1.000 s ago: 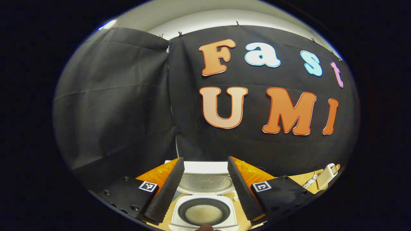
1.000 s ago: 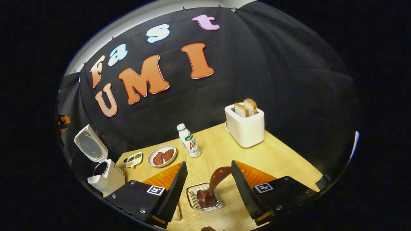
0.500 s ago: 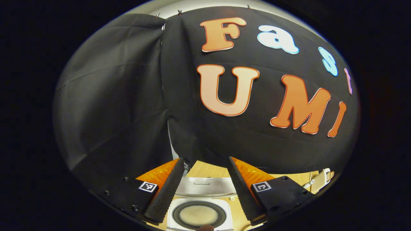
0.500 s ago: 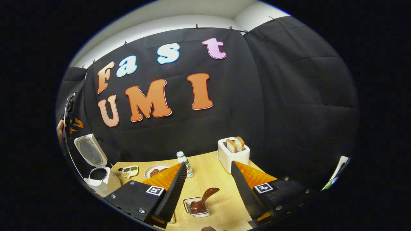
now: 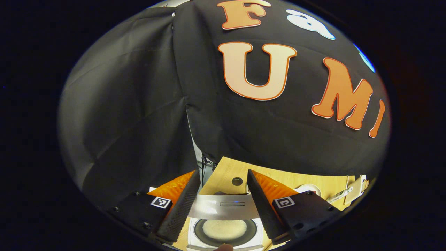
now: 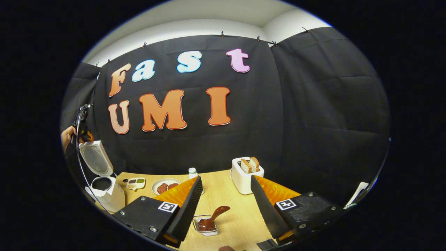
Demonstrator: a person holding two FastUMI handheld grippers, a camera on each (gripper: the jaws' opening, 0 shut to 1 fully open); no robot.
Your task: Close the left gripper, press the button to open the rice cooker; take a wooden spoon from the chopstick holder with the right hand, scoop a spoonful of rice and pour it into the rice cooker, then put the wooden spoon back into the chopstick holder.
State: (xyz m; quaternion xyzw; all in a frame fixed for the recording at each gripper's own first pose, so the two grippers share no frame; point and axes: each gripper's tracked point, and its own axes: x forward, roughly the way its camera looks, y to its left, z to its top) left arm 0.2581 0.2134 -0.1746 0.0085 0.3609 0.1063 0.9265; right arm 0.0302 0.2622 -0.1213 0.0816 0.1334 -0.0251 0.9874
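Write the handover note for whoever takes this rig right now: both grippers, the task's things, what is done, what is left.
Left gripper: jaws open, holding nothing, above the rice cooker.
Right gripper: jaws open, holding nothing, above the table.
Rice cooker: lid up, rice in the inner pot.
Wooden spoon: back in the wire chopstick holder, handle leaning out, in front of the right gripper.
Done, as far as the views show: cooker opened, rice in the pot, spoon returned.
Left: apparently nothing; just draw both grippers clear.
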